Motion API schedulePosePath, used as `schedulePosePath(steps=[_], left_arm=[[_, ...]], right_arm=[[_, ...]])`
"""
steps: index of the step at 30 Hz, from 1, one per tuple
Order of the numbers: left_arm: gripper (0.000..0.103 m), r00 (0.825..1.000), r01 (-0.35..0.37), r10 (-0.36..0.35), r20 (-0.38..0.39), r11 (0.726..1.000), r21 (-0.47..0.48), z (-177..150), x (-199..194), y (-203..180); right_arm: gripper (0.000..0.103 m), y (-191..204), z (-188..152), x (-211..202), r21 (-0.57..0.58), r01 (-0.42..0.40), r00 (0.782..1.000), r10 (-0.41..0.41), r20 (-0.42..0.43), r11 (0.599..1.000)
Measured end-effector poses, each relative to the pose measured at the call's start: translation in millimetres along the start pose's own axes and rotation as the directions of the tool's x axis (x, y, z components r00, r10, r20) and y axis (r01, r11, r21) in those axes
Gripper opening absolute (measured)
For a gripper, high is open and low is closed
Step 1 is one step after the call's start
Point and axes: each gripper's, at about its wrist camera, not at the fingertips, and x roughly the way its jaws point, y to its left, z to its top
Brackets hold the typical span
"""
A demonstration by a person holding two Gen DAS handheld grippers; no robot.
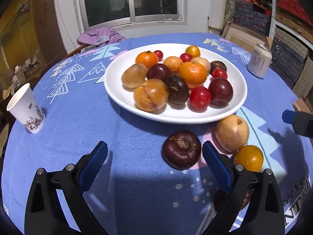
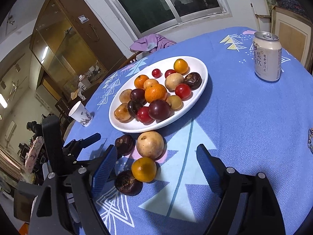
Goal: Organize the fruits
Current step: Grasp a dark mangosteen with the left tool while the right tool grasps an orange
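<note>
Mostly done, judging by the white plate (image 1: 117,96) in the middle of the desk (image 1: 82,129): already loaded with many fruits, among them oranges, red tomatoes, dark plums and pale yellow ones. Still four fruits lying outside on the blue cloth, just in front of the plate's near rim.

- Dark purple fruit (image 1: 181,150), stem side up, close to the right finger of the left claw (image 1: 154,156) but not between the pads.
- Pale yellow fruit (image 2: 150,145), the biggest of the four, nearest to the plate and almost touching its rim in the right wrist view.
- Small orange fruit (image 2: 144,169), just beside the yellow one, on the near side.
- Second dark fruit (image 2: 128,183), touching or nearly touching the orange one, close to the left finger of the right claw (image 2: 156,166).

Both claws wide and empty, holding nothing, hovering low over the loose group. Orange fruit lying roughly between the fingers of the right claw, so probably the next to be taken, though only a guess.

Paper cup (image 1: 26,108) and drink can (image 2: 267,56) standing apart at the sides, seemingly not part of the sorting.

Left to do, as a judgement: four pickups and four placements into the plate.
</note>
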Motion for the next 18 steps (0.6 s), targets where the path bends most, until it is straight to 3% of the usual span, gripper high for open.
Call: schedulePosePath(steps=[4,8,10,11,16,18], left_arm=[[0.095,1.000,-0.010,0.011,-0.019,0.999,0.031,-0.1,4.3,-6.7],[0.095,0.999,-0.003,0.003,-0.044,1.000,0.004,0.7,9.4,-0.9],[0.085,0.999,0.016,-0.016,-0.047,1.000,-0.001,1.0,10.5,1.8],[0.075,0.998,0.024,-0.024,-0.050,1.000,-0.001,0.9,11.0,2.4],[0.059,0.997,0.063,-0.062,-0.053,0.998,0.015,0.2,12.2,-0.3],[0.047,0.995,0.083,-0.081,-0.050,0.996,0.025,0.3,11.4,-2.2]], right_arm=[[0.084,-0.3,0.0,-0.2,-0.002,0.000,1.000,0.000,0.002,1.000],[0.084,0.8,-0.1,0.3,-0.004,0.004,1.000,-0.004,-0.003,1.000],[0.084,1.3,-0.3,0.6,-0.007,0.006,1.000,-0.006,-0.006,1.000],[0.084,1.4,-0.5,1.0,-0.009,0.007,1.000,-0.007,-0.007,1.000],[0.084,1.9,-0.8,0.6,-0.011,0.007,1.000,-0.007,-0.008,1.000],[0.084,2.6,-0.9,1.7,-0.015,0.008,1.000,-0.009,-0.011,1.000]])
